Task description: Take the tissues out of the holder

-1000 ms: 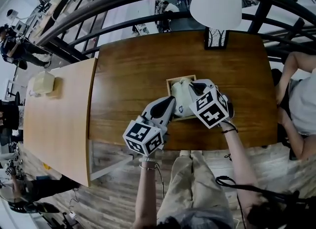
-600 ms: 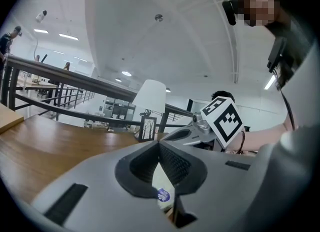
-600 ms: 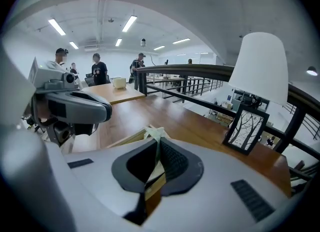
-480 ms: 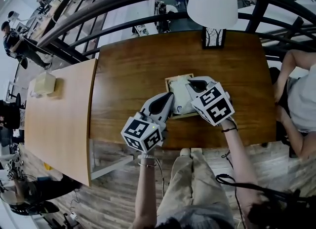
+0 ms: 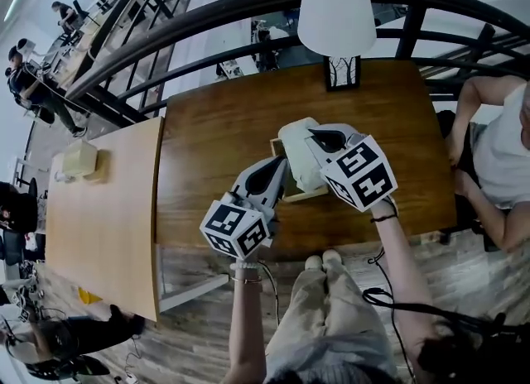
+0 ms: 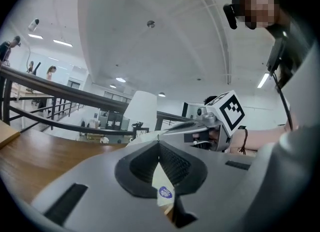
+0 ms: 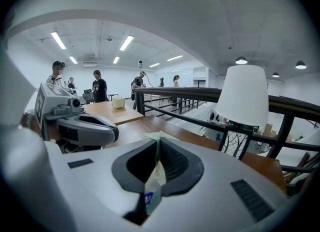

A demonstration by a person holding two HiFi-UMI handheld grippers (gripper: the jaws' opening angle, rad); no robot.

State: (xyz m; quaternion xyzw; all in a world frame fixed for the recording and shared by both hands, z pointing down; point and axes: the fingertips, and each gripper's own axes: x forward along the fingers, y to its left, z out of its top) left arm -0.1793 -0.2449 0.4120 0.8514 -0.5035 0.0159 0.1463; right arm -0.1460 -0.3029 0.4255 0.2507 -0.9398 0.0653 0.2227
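One soft, pale plastic tissue pack [image 5: 294, 155]

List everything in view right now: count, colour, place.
tissue pack: 1, pale white, held up over the holder between both grippers
holder: 1, light wood, on the dark table
lamp: 1, white shade, far edge of the dark table
dark table: 1, brown wood, centre
light table: 1, pale wood, left of it
box: 1, pale yellow, on the light table
railing: 1, black, behind the tables
seated person: 1, white top, far right
left gripper: 1, grey, jaws shut on the tissue pack
right gripper: 1, grey, jaws shut on the tissue pack
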